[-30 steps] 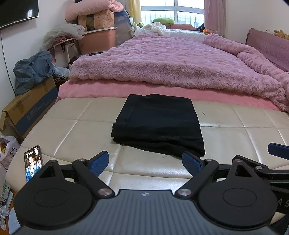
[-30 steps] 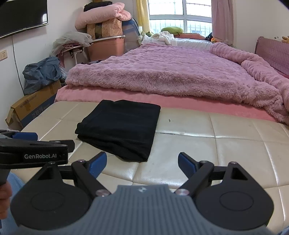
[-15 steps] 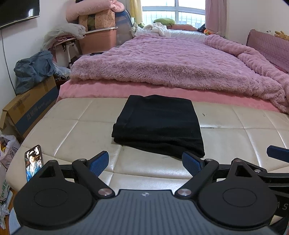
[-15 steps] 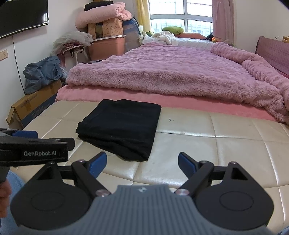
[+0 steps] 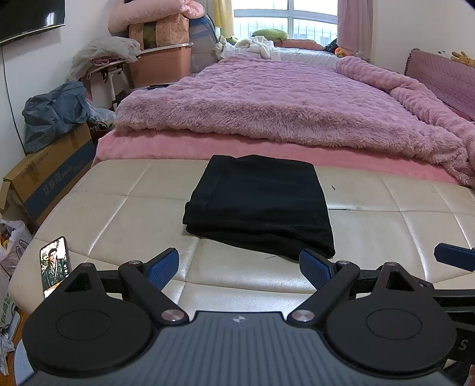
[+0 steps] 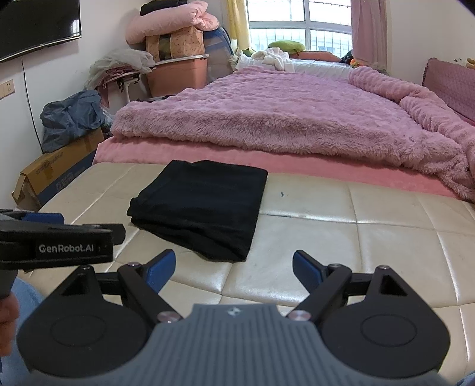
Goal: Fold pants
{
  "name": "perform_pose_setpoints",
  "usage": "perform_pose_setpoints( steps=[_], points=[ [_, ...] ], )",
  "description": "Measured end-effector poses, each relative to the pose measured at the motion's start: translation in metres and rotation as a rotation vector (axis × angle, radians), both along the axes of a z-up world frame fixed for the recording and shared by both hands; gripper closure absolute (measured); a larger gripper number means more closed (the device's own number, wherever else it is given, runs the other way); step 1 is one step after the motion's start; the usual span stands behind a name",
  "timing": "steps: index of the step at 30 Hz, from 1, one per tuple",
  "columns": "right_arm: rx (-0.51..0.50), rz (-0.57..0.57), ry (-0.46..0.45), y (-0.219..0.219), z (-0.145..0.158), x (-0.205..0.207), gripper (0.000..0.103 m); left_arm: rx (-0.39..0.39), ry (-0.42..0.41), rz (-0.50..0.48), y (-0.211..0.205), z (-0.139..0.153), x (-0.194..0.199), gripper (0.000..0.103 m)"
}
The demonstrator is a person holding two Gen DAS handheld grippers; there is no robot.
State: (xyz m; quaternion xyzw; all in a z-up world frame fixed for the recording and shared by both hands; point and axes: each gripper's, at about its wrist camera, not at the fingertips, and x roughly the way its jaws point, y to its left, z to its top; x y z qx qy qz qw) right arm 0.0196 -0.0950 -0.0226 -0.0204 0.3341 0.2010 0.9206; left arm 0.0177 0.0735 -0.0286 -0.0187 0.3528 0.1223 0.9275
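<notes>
1. Left wrist view: one pair of black pants (image 5: pixel 258 205), folded into a flat rectangle, lies at the far edge of the cream surface (image 5: pixel 118 213).
2. Both the left gripper (image 5: pixel 239 264) and the right gripper (image 6: pixel 234 265) have fingers wide apart, holding nothing.

Soft daylight, sharp fisheye views

Light enters from the window (image 5: pixel 292 28) at the far end of the room, which is blown out to near white in both views. It falls evenly over the pink blanket (image 6: pixel 282 118) and puts a mild sheen on the cream worktop (image 5: pixel 124 213), with only faint shadows. The black pants (image 5: pixel 258 205) read as a nearly detailless dark mass. Straight lines bow towards the edges, and the corners darken. Focus is crisp throughout.
</notes>
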Motion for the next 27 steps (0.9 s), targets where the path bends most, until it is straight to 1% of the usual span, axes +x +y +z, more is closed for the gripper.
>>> perform_pose_setpoints(
  steps=[6,27],
  points=[
    [-0.001,0.006,0.014,-0.0002,-0.0021,0.0007,0.021,-0.003,0.001,-0.001,-0.0001,0.0000,-0.0002,0.000],
    [0.005,-0.005,0.006,-0.0027,0.0010,-0.0018,0.021,-0.001,0.000,-0.001,-0.0010,0.0012,-0.0011,0.000]
  ],
)
